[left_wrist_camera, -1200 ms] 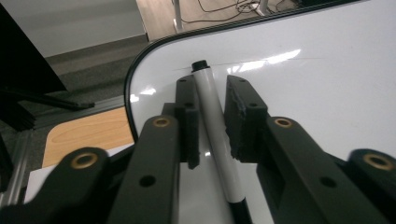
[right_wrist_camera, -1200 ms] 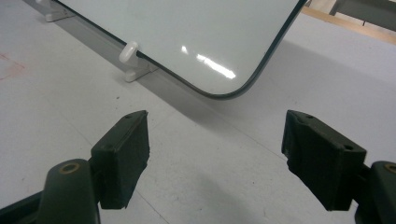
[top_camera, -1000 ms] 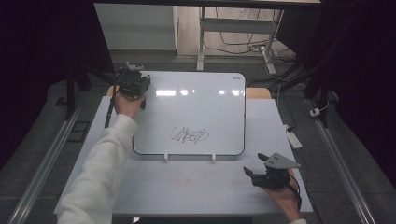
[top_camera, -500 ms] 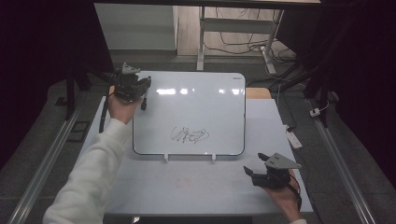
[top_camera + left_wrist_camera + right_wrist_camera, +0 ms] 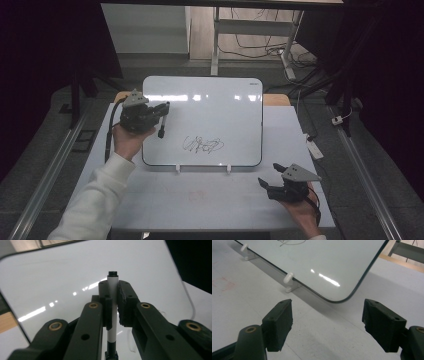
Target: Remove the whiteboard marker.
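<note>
The left gripper [image 5: 161, 111] is clenched on a marker [image 5: 162, 125], which hangs tip-down over the left edge of the whiteboard [image 5: 210, 107]; the scribble [image 5: 202, 145] sits near the board's front edge. I judge the step to be carrying the marker toward the writing; the next move needs a short travel to the right and forward, then lowering the tip. The right gripper [image 5: 265, 184] rests released at the table's [image 5: 200, 200] front right corner; the board's middle is free.

One whiteboard [image 5: 210, 110] — one marker [image 5: 163, 120] in the left hand-held gripper [image 5: 156, 111] — two white clips [image 5: 177, 169] along the board's edge.
</note>
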### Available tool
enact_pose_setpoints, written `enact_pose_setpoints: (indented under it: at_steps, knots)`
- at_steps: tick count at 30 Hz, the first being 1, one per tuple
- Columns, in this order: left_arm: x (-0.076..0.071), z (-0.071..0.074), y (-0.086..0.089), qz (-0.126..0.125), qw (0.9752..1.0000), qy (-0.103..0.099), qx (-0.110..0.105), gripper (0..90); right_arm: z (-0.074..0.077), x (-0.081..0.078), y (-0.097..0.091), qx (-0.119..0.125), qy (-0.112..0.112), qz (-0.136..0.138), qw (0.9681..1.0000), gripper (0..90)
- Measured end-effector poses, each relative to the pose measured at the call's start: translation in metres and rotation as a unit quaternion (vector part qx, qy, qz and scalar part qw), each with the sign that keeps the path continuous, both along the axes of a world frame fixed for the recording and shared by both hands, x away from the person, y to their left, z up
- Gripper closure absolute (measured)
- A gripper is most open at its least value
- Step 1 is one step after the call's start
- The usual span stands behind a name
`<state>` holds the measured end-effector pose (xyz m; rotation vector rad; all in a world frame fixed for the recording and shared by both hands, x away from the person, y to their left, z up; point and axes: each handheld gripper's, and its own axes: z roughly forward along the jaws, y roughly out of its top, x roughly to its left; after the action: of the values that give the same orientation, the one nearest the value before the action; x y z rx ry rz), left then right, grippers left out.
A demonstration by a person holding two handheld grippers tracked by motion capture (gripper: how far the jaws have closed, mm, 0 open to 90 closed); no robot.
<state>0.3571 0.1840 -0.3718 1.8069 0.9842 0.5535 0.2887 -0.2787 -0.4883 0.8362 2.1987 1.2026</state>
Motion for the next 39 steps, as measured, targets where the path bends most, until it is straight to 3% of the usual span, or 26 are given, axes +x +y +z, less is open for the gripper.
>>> enact_pose_setpoints:
  at_steps: [8,11,15,21,25,28,29,37,39]
  knots:
    - [-0.026,-0.013,-0.017,-0.049,0.9988,0.002,-0.006,81.7,0.003,-0.003,0.013,0.002,-0.002,0.019,0.9998,24.5]
    - [-0.034,-0.017,-0.026,-0.067,0.9977,0.002,-0.007,81.7,0.006,-0.003,0.025,0.015,0.005,0.041,0.9991,24.7]
    - [-0.045,-0.025,-0.045,-0.103,0.9946,0.007,-0.005,81.7,0.01,-0.003,0.04,0.027,0.016,0.063,0.9975,25.7]
    - [-0.054,-0.036,-0.067,-0.135,0.9907,0.014,-0.007,81.7,0.017,-0.004,0.067,0.044,0.026,0.092,0.9945,29.1]
    - [-0.06,-0.044,-0.087,-0.159,0.9871,0.017,-0.011,81.7,0.02,-0.002,0.094,0.056,0.056,0.122,0.9893,31.6]
    - [-0.061,-0.047,-0.093,-0.164,0.9863,0.019,-0.012,81.7,0.02,-0.001,0.104,0.058,0.066,0.13,0.9876,33.6]
    - [-0.061,-0.048,-0.096,-0.165,0.986,0.019,-0.013,81.6,0.02,0.001,0.112,0.062,0.078,0.137,0.9855,35.8]
    - [-0.064,-0.058,-0.11,-0.175,0.9843,0.019,-0.013,81.6,0.019,0.007,0.135,0.067,0.116,0.143,0.9806,43.3]
    - [-0.065,-0.06,-0.113,-0.177,0.9838,0.021,-0.013,81.6,0.017,0.01,0.141,0.074,0.136,0.139,0.9781,46.8]
